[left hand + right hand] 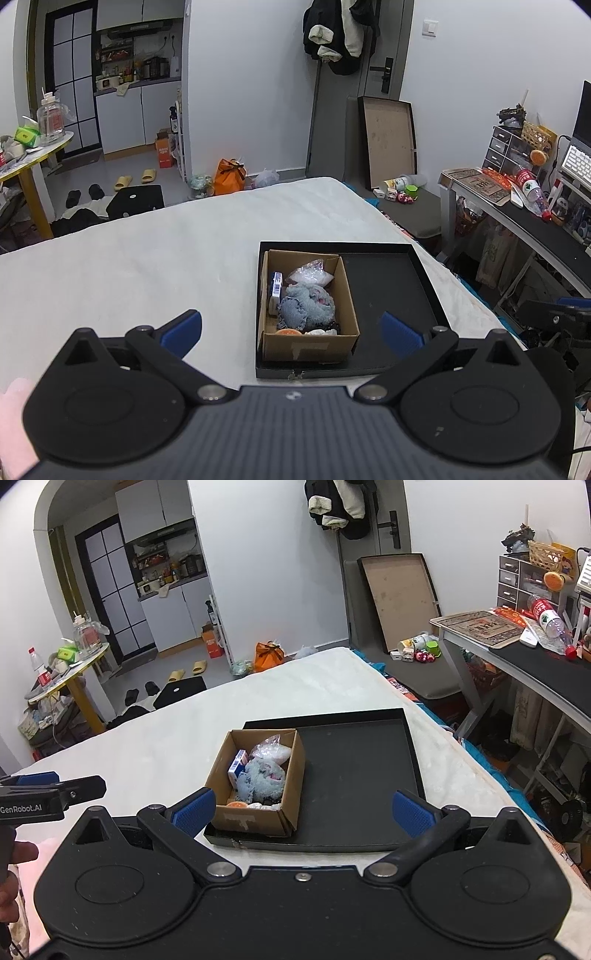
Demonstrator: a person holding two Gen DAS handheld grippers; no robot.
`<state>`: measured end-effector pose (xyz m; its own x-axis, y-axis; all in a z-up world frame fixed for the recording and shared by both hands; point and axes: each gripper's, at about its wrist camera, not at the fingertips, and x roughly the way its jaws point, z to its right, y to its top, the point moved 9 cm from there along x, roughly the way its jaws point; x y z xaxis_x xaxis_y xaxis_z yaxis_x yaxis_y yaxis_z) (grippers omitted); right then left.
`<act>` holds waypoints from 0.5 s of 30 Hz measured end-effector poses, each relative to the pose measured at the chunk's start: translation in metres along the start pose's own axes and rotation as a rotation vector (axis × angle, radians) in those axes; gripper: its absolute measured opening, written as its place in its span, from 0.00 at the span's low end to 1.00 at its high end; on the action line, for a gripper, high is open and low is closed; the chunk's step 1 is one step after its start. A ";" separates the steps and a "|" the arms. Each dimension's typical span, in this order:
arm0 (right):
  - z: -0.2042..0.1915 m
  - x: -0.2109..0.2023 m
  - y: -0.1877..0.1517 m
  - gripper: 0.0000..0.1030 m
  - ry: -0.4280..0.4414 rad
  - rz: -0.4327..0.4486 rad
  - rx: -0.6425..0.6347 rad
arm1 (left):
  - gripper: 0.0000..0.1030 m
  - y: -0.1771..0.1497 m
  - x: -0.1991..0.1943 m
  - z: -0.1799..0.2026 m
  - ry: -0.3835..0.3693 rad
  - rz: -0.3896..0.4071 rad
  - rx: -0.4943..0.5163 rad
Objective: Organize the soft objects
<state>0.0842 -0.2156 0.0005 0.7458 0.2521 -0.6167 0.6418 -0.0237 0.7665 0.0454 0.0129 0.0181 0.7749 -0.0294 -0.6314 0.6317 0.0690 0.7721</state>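
Grippers both hover over the white bed point(147, 258): we've got the left gripper point(291, 332) and right gripper point(303, 808) with jaws wide apart, empty. Soft blue fluffy cloth point(306, 306) sits inside the cardboard box point(347, 306), left side of the black tray point(391, 280).

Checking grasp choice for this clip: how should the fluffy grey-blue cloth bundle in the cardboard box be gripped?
Pinch the fluffy grey-blue cloth bundle at its raised top, coming from straight above: the open-topped cardboard box's walls block its sides, and it mounds above its neighbours.
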 end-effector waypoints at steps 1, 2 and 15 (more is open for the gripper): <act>0.000 0.000 0.000 1.00 -0.001 0.001 0.001 | 1.00 0.000 0.000 0.000 -0.002 -0.001 0.000; 0.001 0.000 0.001 1.00 -0.001 0.002 0.002 | 1.00 0.000 0.000 0.000 -0.002 -0.001 -0.001; 0.002 -0.001 0.003 1.00 -0.008 0.004 0.001 | 1.00 0.001 0.001 0.000 0.002 -0.004 -0.005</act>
<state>0.0856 -0.2175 0.0026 0.7497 0.2440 -0.6152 0.6391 -0.0255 0.7687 0.0464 0.0133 0.0183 0.7724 -0.0277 -0.6345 0.6346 0.0735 0.7693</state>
